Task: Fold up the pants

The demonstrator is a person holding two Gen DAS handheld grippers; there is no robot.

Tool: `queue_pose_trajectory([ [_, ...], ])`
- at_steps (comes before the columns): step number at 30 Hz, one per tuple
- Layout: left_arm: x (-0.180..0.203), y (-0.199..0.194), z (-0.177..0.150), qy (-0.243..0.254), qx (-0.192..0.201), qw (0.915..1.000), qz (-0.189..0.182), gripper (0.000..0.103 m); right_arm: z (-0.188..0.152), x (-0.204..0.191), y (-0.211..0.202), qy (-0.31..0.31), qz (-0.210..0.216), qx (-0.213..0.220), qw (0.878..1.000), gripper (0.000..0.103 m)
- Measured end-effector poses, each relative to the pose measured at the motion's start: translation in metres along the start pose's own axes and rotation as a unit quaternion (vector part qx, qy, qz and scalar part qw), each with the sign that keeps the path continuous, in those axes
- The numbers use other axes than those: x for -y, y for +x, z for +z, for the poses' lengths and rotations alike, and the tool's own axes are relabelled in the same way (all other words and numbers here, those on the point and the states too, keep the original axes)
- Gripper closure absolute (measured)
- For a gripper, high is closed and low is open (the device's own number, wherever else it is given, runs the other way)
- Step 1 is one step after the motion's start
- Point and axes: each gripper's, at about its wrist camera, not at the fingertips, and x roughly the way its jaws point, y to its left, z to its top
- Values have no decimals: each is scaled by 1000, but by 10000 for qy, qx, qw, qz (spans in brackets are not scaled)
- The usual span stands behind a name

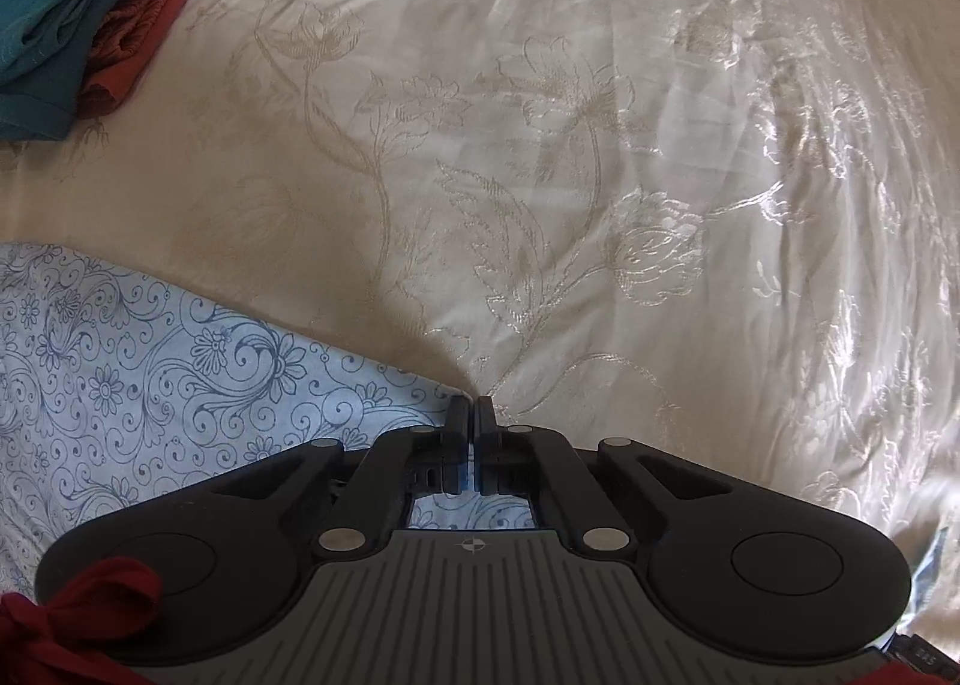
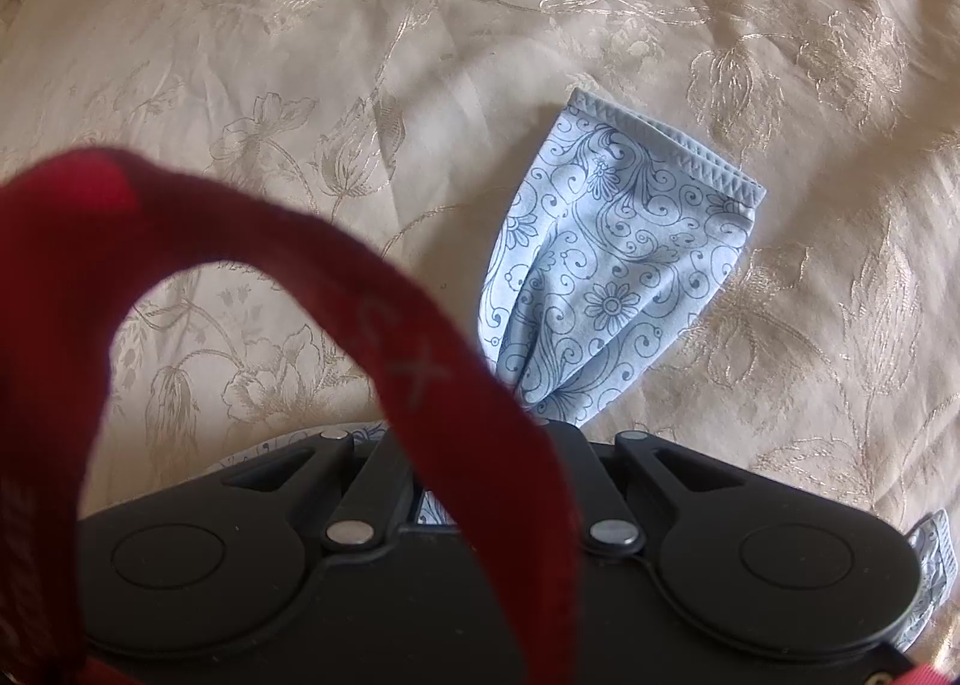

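The left claw (image 1: pixel 470 406) is holding its two fingers together on an edge of the pants (image 1: pixel 150 385), whose light blue scroll-printed cloth is running between the fingers and showing again in the gap behind them. From that pinch the pants are spreading out to the left across the cream flowered bedspread (image 1: pixel 600 115). The right claw (image 2: pixel 540 422) is sitting with its fingertips hidden behind a red strap (image 2: pixel 420 325) that is looping across the lens, so whether it is apart or clamped cannot be told from this view; blue cloth is gathering to a narrow neck right at the hidden tips, which suggests a grip but does not prove one. Beyond that neck a pant leg is fanning out flat on the bedspread, with its stitched hem (image 2: pixel 666 136) lying at the far end. At the far left of the bed, well apart from the work, a teal garment (image 1: pixel 54 13) is resting on a rust-red one (image 1: pixel 162 7). Judged from this layout, a fold is in hand, with both claws at the cloth. The next move is likely calling for both held points to travel together toward the hem, keeping the cloth taut and the edges aligned before release.
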Motion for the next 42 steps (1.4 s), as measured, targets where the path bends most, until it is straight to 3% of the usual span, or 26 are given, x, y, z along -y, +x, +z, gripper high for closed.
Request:
queue_pose_trajectory([
  [8,-3,-69,-33,418,639,9971,-77,102,-14,7,-34,-13,88,228,9997,95],
  [20,-28,-154,-132,900,1303,9874,-44,102,-76,36,-102,-91,105,374,9992,95],
  [28,-60,-151,-194,883,983,9912,55,102,-129,54,-98,-282,-200,146,9993,95],
  [36,-79,-116,-239,976,601,9930,289,102,-158,69,-71,-474,-396,-43,9981,95],
  [39,-81,-102,-249,1067,444,9926,360,102,-162,73,-67,-434,-368,-64,9984,85],
  [42,-80,-92,-252,1168,362,9915,452,102,-166,73,-79,-579,-361,100,9976,85],
])
